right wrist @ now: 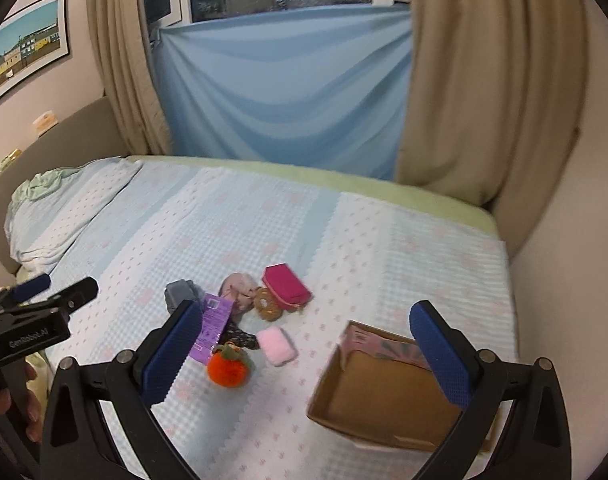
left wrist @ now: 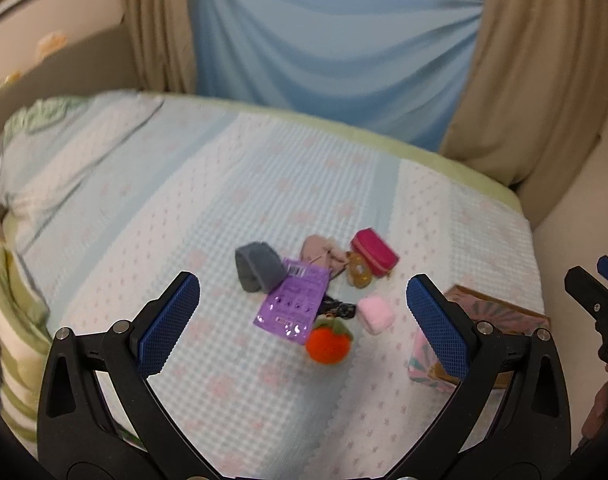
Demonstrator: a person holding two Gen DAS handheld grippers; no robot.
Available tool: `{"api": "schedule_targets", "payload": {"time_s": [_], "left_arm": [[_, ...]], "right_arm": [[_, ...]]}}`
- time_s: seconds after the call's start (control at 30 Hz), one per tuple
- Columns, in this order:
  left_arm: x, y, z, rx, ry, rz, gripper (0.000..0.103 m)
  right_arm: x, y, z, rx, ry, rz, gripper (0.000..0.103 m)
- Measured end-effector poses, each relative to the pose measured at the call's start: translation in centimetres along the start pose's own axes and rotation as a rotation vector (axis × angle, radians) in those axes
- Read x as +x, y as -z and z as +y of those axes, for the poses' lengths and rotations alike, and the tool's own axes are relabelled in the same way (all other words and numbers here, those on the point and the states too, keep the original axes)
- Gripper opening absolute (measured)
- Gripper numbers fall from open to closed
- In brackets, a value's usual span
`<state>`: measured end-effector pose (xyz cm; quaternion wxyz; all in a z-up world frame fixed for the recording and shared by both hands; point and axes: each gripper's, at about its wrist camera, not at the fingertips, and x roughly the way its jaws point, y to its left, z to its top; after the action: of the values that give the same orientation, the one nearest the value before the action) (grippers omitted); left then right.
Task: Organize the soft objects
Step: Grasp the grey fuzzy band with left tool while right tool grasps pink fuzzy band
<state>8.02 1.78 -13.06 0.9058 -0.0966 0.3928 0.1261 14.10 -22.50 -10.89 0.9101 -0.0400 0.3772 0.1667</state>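
Observation:
A cluster of small soft things lies mid-bed: an orange plush fruit [left wrist: 329, 340] [right wrist: 228, 368], a pink plush block [left wrist: 376, 314] [right wrist: 277, 345], a purple packet [left wrist: 294, 306] [right wrist: 212, 330], a grey cloth [left wrist: 258, 266] [right wrist: 180, 294], a beige plush [left wrist: 320, 254] [right wrist: 238, 286], a brown cookie plush [left wrist: 359, 271] [right wrist: 267, 305] and a magenta pouch [left wrist: 375, 252] [right wrist: 287, 286]. An open cardboard box [right wrist: 388, 392] [left wrist: 500, 308] sits to their right. My left gripper [left wrist: 302, 320] is open above the cluster, empty. My right gripper [right wrist: 306, 354] is open and empty, between cluster and box.
The bed [right wrist: 344, 232] has a light blue patterned cover and a green edge. A rumpled pillow [left wrist: 60, 152] lies at far left. Beige curtains [right wrist: 484, 100] and a blue sheet [right wrist: 284, 88] hang behind. A wall [right wrist: 564, 320] borders the bed on the right.

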Motion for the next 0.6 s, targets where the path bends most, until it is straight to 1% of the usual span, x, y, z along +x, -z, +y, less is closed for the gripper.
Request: {"api": "schedule_targets", "payload": {"time_s": [0.13,0.3,0.43,0.6], "left_arm": [[5.4,0.1,1.5,-0.057,-0.018,0.053,0.103],[12.2,0.0,2.7,-0.075,-0.036,0.108,0.103],[18.7,0.2,3.7,-0.091,-0.054,0.172,0.103],[26.2,0.9,4.9,-0.125,-0.067,0.244,0.103]], "right_arm": [[6.1,0.4,0.5,0.006,-0.043,0.067,0.103],[13.5,1.7,1.3,-0.001,-0.056,0.181,0.103],[20.4,3.8,2.5,-0.076,-0.051,0.304,0.103],[25.8,6.2,4.3,-0.191,-0.046,0.419,0.103]]}}
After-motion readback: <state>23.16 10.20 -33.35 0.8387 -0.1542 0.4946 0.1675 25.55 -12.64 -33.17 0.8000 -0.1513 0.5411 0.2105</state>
